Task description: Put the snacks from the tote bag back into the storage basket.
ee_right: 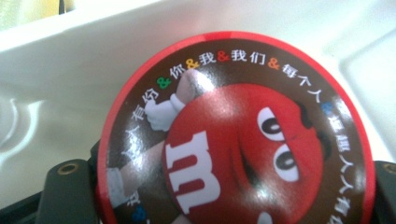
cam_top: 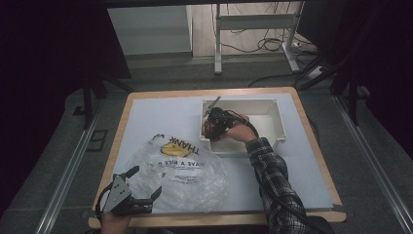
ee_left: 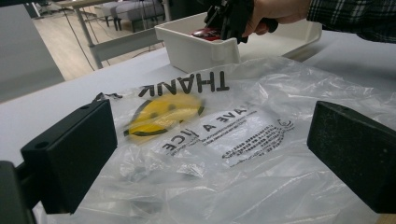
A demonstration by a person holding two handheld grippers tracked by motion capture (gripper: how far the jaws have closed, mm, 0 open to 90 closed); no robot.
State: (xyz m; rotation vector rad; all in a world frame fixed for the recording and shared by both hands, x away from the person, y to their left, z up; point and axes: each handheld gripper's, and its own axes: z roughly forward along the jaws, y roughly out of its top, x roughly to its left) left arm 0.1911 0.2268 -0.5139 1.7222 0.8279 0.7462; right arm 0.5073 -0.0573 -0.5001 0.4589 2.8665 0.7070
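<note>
Inside the white bin (cam_top: 277, 127), at its left end, the right gripper (cam_top: 215, 123) is held by a hand in a plaid sleeve (cam_top: 272, 178), and a round red-rimmed tin (ee_right: 238, 135) is seen clamped between its two black jaws. In the right gripper view the tin's lid is shown close up: a red cartoon candy character with a white letter m is printed on a brown ground, and a ring of Chinese characters is set around the edge. The tin is seated low between the jaws, with the bin's white wall just behind it. From the left gripper view, a red edge of the tin (ee_left: 205, 32) is glimpsed over the bin's near corner (ee_left: 201, 49).

In front of the bin and to its left, a crumpled clear plastic bag (cam_top: 180, 173) is spread flat on the table (cam_top: 160, 109). A yellow smiley face (ee_left: 161, 114) and black lettering are printed on it.

Well apart from the bin, at the table's near left edge, the left gripper (cam_top: 146, 183) is held with its jaws spread wide and nothing between them, the bag's near edge lying just beyond them.
</note>
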